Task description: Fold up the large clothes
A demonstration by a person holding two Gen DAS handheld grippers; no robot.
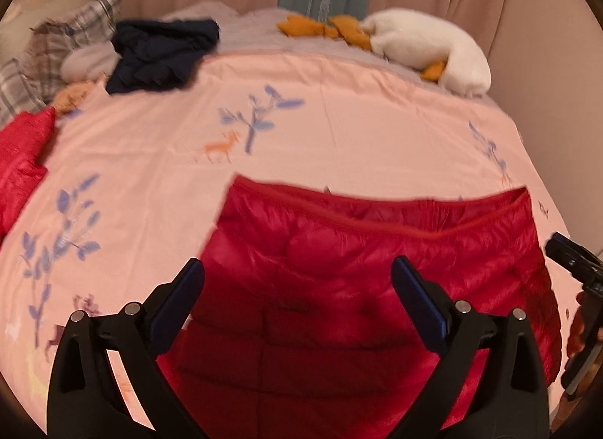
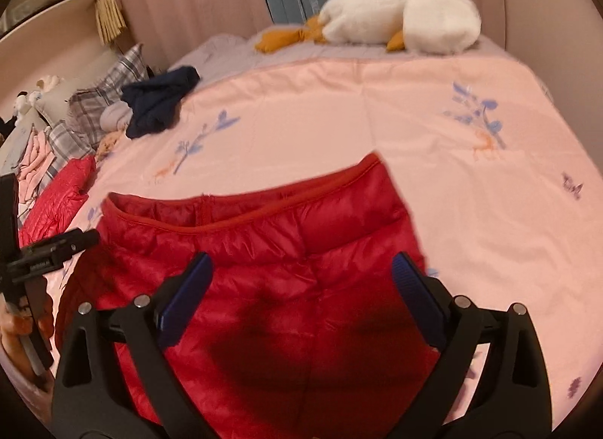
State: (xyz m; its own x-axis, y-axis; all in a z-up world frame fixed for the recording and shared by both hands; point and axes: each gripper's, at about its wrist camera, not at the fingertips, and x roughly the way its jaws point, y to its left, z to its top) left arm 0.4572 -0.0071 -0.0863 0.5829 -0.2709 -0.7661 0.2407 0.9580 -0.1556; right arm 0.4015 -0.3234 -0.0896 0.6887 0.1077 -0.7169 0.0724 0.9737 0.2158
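Risk: the red quilted down garment [image 1: 339,288] looks slick and puffy; a shallow pinch would likely slip off it or catch only 1 layer, leaving a crooked fold. Both tools are spread wide, holding nothing. The left gripper [image 1: 297,292] hovers over the garment at lower centre of its frame; the right gripper [image 2: 301,288] likewise. The garment lies flat on the pink bedsheet [image 1: 358,129], its piped edge toward frame centre.
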